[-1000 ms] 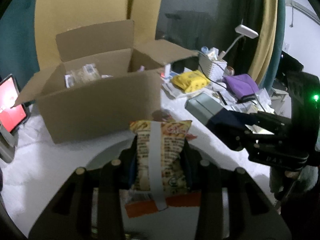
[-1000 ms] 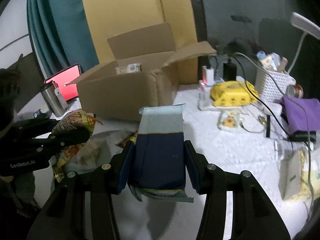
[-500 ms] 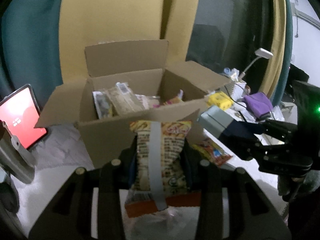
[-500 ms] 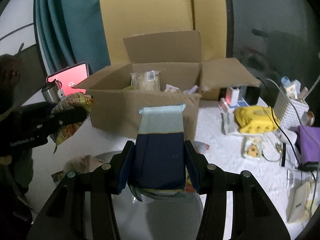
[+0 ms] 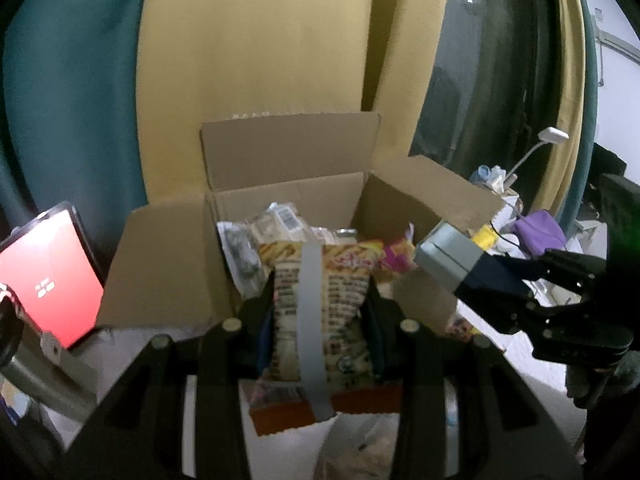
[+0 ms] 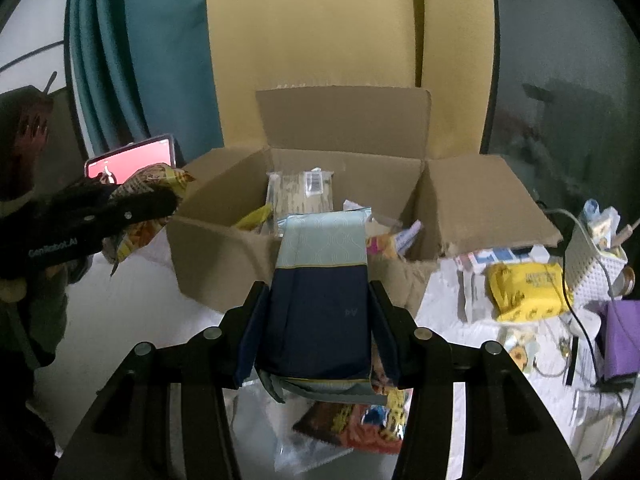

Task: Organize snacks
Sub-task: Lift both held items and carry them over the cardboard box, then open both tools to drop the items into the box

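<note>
My left gripper (image 5: 320,312) clamps a snack bag (image 5: 320,320); my right gripper (image 6: 320,320) clamps a blue packet (image 6: 320,304), the open box (image 6: 224,264) mid-frame behind both.

Lower half of the snack bag (image 5: 320,320) hidden between the black fingers (image 5: 224,360) of the left gripper (image 5: 316,304); print on it too blurred to read. Floor of the cardboard box (image 6: 224,264) and most packets inside covered by the navy and pale-blue pouch (image 6: 320,296) in front. Red tablet (image 5: 44,280) cut off by the picture's left edge, white basket (image 6: 592,264) contents too small to identify.
</note>
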